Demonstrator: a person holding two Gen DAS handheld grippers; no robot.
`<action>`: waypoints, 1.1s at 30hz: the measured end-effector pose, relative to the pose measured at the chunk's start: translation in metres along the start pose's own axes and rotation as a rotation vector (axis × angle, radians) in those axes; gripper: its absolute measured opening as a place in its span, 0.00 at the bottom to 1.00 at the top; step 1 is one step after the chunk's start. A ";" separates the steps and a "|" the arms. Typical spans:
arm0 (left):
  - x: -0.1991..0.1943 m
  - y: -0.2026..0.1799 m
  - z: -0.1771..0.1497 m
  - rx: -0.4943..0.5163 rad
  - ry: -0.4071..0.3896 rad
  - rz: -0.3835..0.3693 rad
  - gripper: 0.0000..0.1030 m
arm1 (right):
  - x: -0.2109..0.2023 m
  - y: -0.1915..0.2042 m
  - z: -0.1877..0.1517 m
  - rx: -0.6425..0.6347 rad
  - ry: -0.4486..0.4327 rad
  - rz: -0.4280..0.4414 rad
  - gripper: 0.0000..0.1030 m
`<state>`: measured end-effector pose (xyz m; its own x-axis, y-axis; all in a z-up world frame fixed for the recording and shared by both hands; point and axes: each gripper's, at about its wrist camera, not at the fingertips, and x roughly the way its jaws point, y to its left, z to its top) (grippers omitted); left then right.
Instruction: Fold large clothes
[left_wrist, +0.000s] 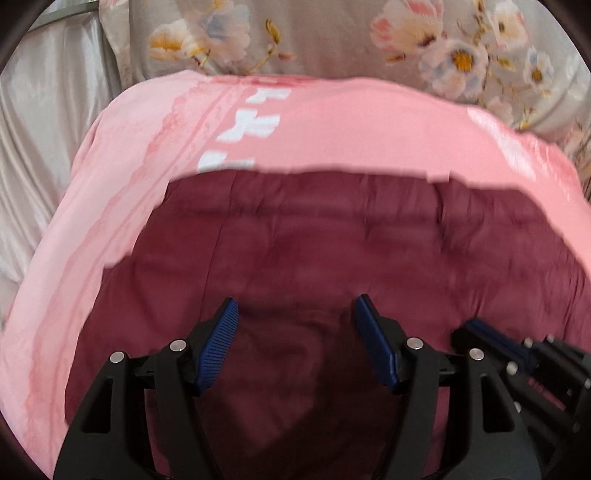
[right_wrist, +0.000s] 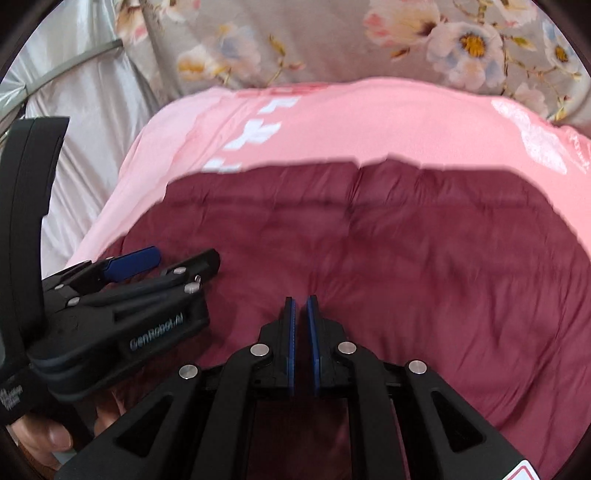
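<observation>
A dark maroon quilted garment (left_wrist: 314, 251) lies spread on a pink sheet (left_wrist: 332, 122) with white lettering; it also fills the right wrist view (right_wrist: 406, 251). My left gripper (left_wrist: 293, 314) is open just above the maroon fabric, nothing between its blue pads; it shows at the left of the right wrist view (right_wrist: 173, 264). My right gripper (right_wrist: 301, 314) has its blue pads nearly together with a thin gap, nothing visibly held, low over the garment. Its tip shows at the right in the left wrist view (left_wrist: 476, 332).
The pink sheet (right_wrist: 369, 122) lies on a grey floral bedcover (left_wrist: 332, 37) that runs along the top. Shiny silver-white fabric (left_wrist: 48, 129) hangs at the left. A thin metal rod (right_wrist: 74, 59) crosses the upper left corner.
</observation>
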<state>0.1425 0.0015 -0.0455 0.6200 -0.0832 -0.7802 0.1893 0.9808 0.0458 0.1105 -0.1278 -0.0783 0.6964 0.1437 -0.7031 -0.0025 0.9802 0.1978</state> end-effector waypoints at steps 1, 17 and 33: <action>-0.001 0.001 -0.007 0.004 -0.002 0.009 0.62 | 0.001 0.001 -0.003 0.003 -0.001 -0.008 0.10; -0.047 0.059 -0.059 -0.064 -0.020 0.066 0.62 | 0.005 0.007 -0.017 -0.028 -0.053 -0.072 0.09; -0.031 0.165 -0.083 -0.514 0.076 -0.115 0.65 | -0.057 0.020 -0.063 0.044 -0.046 -0.008 0.10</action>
<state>0.0916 0.1807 -0.0659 0.5569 -0.2012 -0.8058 -0.1562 0.9275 -0.3395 0.0254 -0.1080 -0.0776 0.7286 0.1287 -0.6728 0.0339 0.9742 0.2231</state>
